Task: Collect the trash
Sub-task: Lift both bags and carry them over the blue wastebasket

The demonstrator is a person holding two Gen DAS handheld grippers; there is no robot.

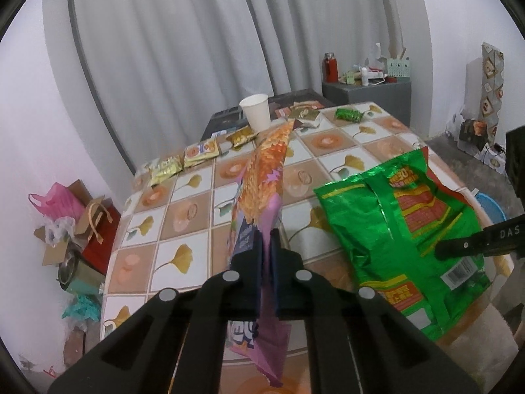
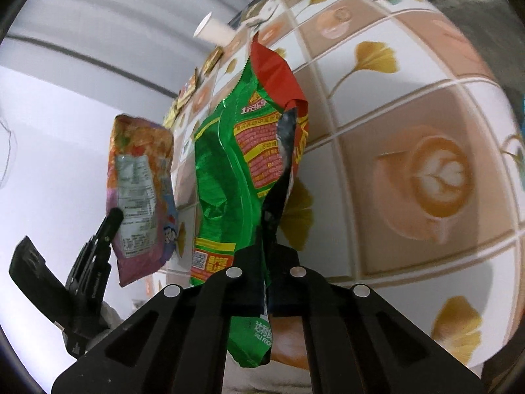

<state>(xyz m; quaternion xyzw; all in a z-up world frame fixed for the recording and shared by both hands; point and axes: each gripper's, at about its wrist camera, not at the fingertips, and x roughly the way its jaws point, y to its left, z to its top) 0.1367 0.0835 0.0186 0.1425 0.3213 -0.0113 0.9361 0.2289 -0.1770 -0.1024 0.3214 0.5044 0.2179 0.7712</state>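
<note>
Snack bags (image 1: 259,177) (image 2: 242,170) in both clamped hand-held grippers (image 1: 266,239) (image 2: 266,256)

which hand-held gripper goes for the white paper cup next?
Neither yet: the left hand-held gripper is shut on the purple snack bag, the right on the green bag. Once emptied, probably left; the white paper cup stands straight ahead of it.

Left wrist view looks along the desk (image 1: 183,216) toward the far curtain (image 1: 183,39). Right wrist view tilts close over it; both share the desk.
</note>
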